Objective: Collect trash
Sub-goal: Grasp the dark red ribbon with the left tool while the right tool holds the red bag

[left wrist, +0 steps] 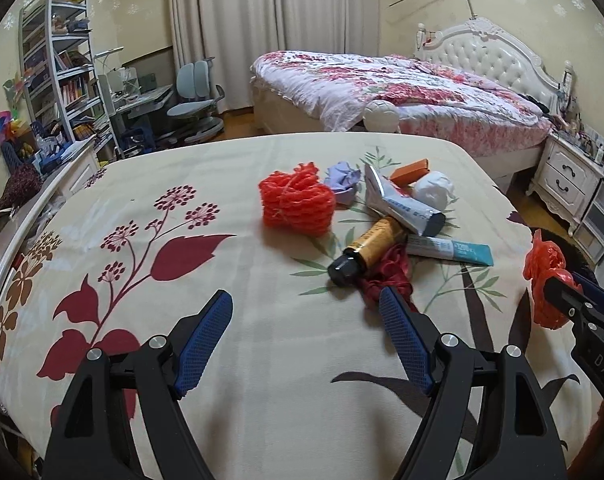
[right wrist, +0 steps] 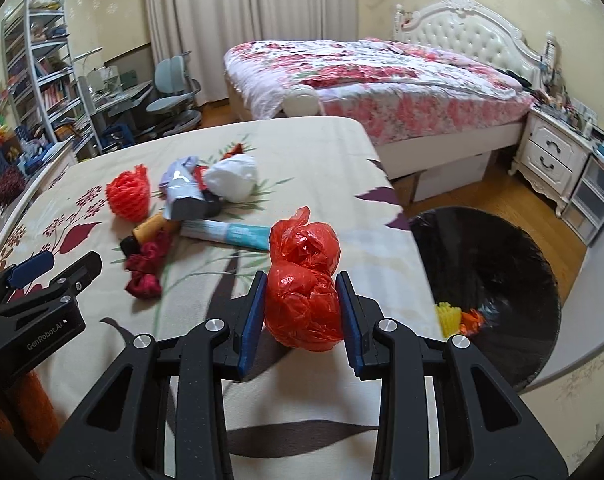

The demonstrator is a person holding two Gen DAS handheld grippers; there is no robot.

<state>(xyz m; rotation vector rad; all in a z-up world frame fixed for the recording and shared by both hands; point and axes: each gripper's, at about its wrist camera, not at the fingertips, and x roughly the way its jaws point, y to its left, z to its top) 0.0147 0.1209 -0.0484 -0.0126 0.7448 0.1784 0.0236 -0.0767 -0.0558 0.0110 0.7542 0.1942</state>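
Black-lined bin (right wrist: 501,264) partly behind the bed edge; contents mostly hidden.

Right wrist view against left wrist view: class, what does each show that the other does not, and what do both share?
Only the right wrist view shows the black-lined round trash bin on the floor past the table edge, with a yellow scrap inside, and the right gripper with its pads pressed on the crumpled red plastic bag.

Only the left wrist view shows the small orange box and the open, empty left gripper.

Both share the orange foam net, the white crumpled wad, the teal-ended tube and the floral tablecloth.
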